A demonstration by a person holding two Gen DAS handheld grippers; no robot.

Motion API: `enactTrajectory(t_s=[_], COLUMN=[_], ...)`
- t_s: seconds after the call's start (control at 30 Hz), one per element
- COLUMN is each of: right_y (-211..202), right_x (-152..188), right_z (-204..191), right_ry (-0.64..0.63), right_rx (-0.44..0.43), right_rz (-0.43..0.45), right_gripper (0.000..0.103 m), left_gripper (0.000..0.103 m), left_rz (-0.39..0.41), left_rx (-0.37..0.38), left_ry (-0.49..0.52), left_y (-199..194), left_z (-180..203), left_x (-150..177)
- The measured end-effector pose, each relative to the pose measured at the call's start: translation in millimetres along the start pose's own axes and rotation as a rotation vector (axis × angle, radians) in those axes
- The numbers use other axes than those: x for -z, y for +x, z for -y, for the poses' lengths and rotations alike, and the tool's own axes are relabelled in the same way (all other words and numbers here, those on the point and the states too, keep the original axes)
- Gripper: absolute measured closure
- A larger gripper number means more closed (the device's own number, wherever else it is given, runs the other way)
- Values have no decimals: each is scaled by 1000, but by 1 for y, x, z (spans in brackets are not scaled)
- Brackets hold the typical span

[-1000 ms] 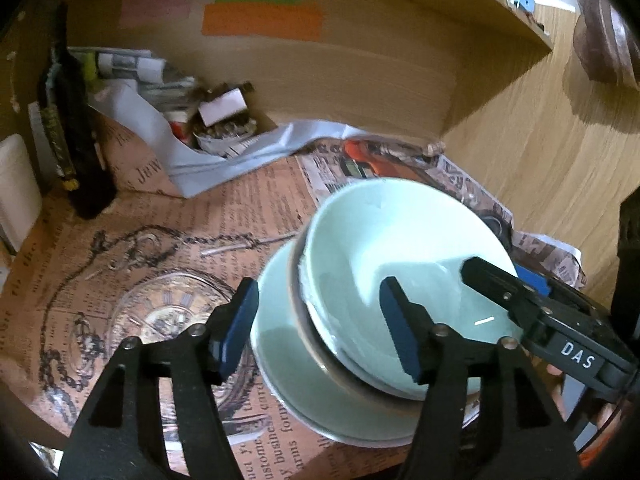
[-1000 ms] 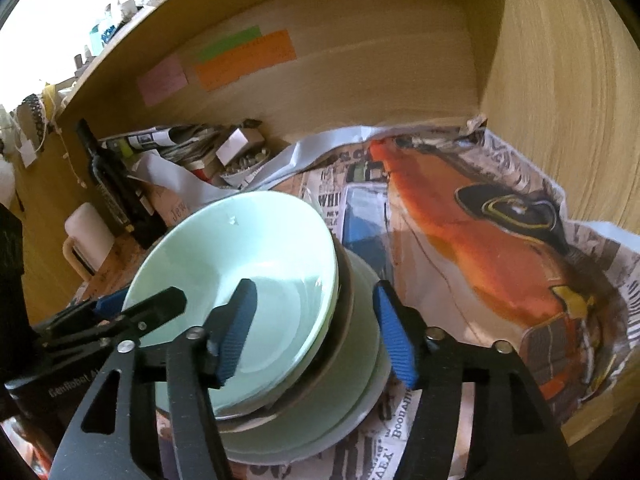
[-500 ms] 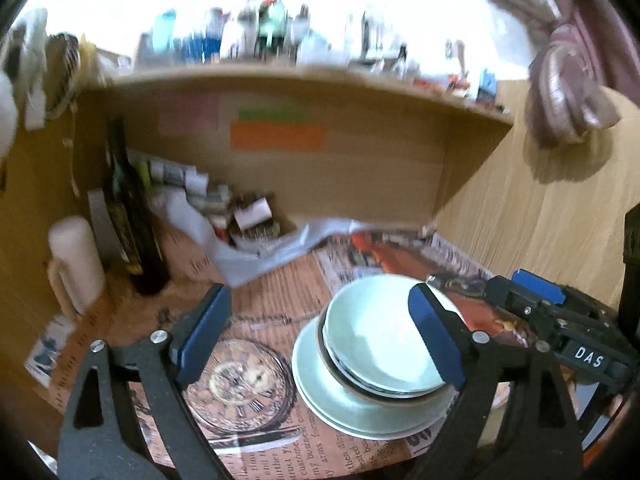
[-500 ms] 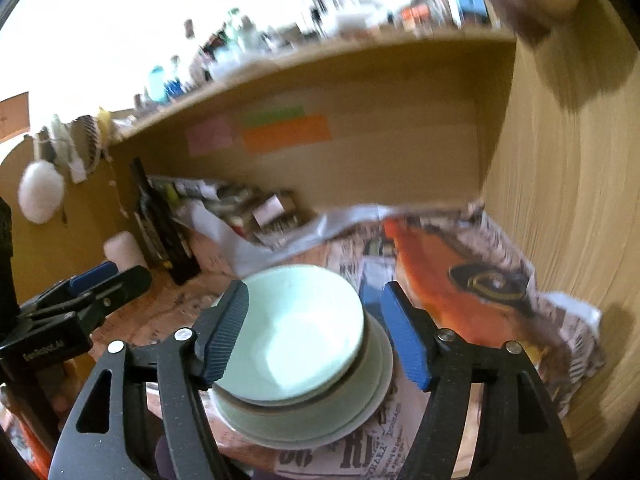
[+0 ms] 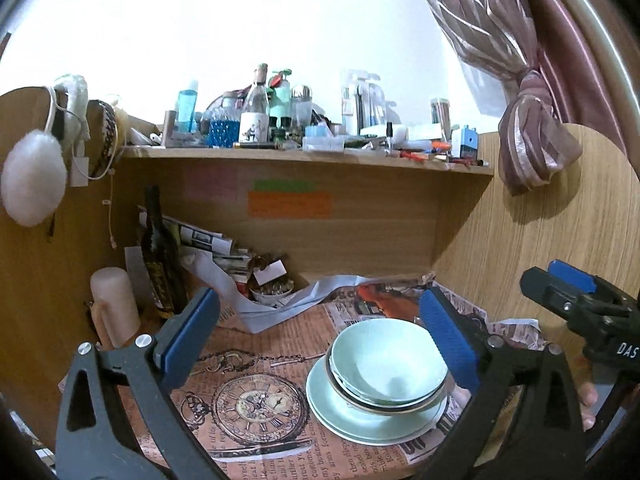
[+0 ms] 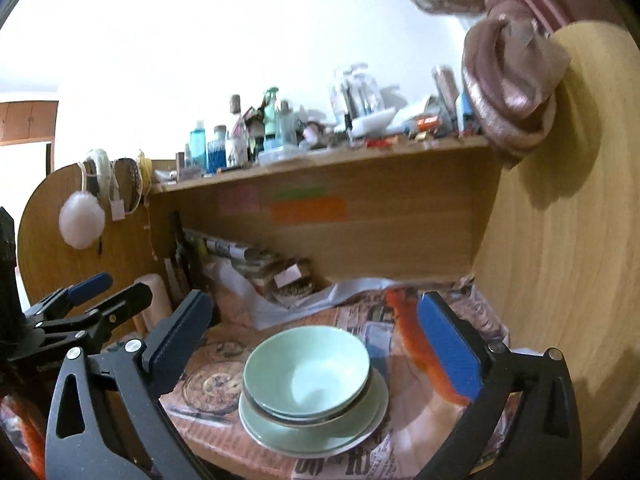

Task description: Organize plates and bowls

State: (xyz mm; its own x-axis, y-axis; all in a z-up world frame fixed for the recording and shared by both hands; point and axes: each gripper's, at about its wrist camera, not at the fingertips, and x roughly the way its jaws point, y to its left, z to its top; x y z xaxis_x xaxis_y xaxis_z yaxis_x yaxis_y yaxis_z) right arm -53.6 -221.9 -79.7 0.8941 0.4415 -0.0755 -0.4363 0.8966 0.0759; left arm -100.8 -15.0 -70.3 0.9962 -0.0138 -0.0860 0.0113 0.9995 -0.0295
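Newspaper-lined wooden desk [image 5: 256,364] under a cluttered shelf holds a pale green bowl [image 5: 388,362] nested atop stacked plates [image 5: 360,420] near the front edge, both the left gripper [image 5: 320,340] and right gripper [image 6: 320,344] spread wide and empty, so a careless nudge might slide the stack off.

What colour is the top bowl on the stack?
Pale mint green; the bowl shows best in the right wrist view.

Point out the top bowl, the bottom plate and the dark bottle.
top bowl [image 5: 390,362]: left wrist view, inside of the bowl.
bottom plate [image 5: 344,420]: left wrist view, bare left rim.
dark bottle [image 5: 160,256]: left wrist view, its body.
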Motion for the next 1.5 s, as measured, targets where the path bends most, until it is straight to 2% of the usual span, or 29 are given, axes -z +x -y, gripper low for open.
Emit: enactTrajectory(t_s=[0.33,1.5], right_y=[-11,-14], right_x=[-3,-4], right_z=[-2,1], right_ry=[-18,-15], right_rx=[-2,-1], right_rz=[30,42], right_gripper=[0,0], left_gripper=[0,0], left_rz=[41,52], left_rx=[-17,6], left_ry=[26,50], left_y=[-12,-10], left_z=[6,6], left_x=[-2,-4])
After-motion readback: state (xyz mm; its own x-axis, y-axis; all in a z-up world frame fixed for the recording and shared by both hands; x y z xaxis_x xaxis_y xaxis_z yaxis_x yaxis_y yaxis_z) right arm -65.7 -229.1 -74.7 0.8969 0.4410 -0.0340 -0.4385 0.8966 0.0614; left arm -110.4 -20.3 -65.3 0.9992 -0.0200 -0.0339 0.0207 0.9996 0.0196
